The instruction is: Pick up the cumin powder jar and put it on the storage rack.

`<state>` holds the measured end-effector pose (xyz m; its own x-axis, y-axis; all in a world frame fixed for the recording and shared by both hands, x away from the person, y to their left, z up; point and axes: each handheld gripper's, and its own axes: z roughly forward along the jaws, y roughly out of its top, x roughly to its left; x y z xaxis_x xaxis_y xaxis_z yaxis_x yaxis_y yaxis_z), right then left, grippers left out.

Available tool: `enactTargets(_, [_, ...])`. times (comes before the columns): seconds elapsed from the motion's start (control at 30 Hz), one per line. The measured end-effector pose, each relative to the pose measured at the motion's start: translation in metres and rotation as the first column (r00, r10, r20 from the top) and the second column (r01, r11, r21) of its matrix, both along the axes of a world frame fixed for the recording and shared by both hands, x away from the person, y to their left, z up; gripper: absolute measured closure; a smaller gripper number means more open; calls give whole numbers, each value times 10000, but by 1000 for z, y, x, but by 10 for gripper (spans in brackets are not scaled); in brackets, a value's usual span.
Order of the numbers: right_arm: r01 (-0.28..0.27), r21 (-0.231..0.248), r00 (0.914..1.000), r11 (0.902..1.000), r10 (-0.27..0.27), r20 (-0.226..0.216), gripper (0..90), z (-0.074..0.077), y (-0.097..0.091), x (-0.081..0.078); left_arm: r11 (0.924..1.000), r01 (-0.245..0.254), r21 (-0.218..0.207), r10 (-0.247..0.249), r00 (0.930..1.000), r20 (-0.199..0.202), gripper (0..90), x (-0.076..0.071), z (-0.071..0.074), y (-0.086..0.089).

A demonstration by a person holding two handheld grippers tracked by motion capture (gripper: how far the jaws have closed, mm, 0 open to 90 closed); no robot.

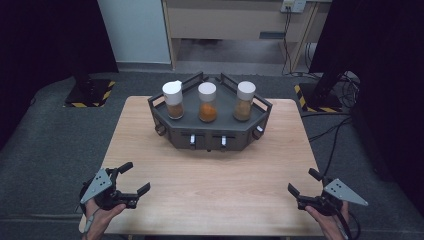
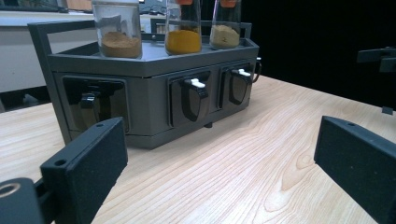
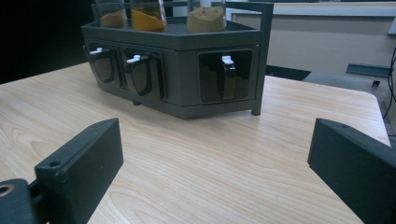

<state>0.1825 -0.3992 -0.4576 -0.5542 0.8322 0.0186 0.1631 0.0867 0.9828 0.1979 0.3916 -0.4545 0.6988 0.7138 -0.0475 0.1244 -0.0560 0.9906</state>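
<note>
A dark grey six-sided rack (image 1: 210,134) stands at the far middle of the wooden table (image 1: 215,185). On its top are three white-capped jars: brown powder (image 1: 174,100), orange powder (image 1: 207,103) and tan powder (image 1: 244,101). The rack's front faces hold recessed black handles with white tips (image 2: 194,91). My left gripper (image 1: 137,176) is held near the table's front left corner, open and with nothing between its pads. My right gripper (image 1: 301,181) is held near the front right corner, also open and bare. Both point toward the rack (image 2: 154,65) (image 3: 187,42), well short of it.
Grey carpet surrounds the table. Black stand bases with yellow hazard stripes sit on the floor at back left (image 1: 90,93) and back right (image 1: 320,99). Cables (image 1: 345,82) trail on the floor at the right. A pale cabinet (image 1: 235,22) stands behind.
</note>
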Motion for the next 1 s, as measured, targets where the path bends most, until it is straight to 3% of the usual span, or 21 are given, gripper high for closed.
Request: enactTargets(1.0, [2, 46, 10000, 10000, -2, -4, 37, -1, 0, 0, 10000, 20, 11, -20, 10000, -32, 17, -1, 0, 1])
